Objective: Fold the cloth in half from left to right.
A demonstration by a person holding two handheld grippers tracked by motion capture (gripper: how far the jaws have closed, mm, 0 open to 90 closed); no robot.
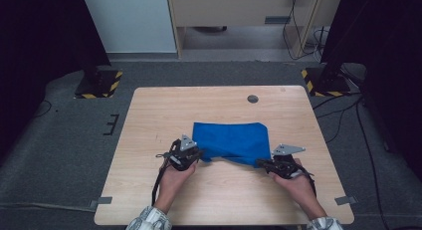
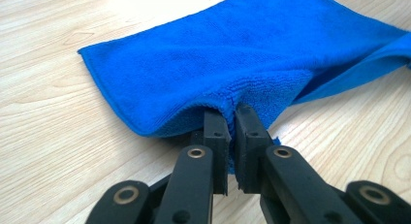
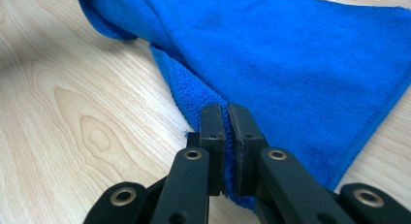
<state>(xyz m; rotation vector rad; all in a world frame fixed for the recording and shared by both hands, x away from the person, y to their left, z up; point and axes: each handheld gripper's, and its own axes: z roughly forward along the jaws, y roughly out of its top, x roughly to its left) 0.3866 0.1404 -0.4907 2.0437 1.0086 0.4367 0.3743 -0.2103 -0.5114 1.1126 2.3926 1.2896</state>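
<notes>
A blue microfibre cloth [image 1: 231,140] lies folded on the wooden table [image 1: 164,110], a little nearer the person than its middle. My left gripper [image 1: 200,156] is shut on the cloth's near left corner, and the fabric [image 2: 228,64] bunches up between its black jaws [image 2: 231,118]. My right gripper [image 1: 259,163] is shut on the near right corner, with the cloth [image 3: 300,64] pinched thin between its jaws [image 3: 226,113]. Both corners are lifted slightly off the wood, so the near edge sags between the two grippers. The far edge rests flat.
A small round grey grommet [image 1: 253,98] sits in the table near its far edge. Bare wood [image 1: 224,200] lies between the hands and the near edge. Dark stands with yellow-black striped bases [image 1: 99,85] flank the table on the grey floor.
</notes>
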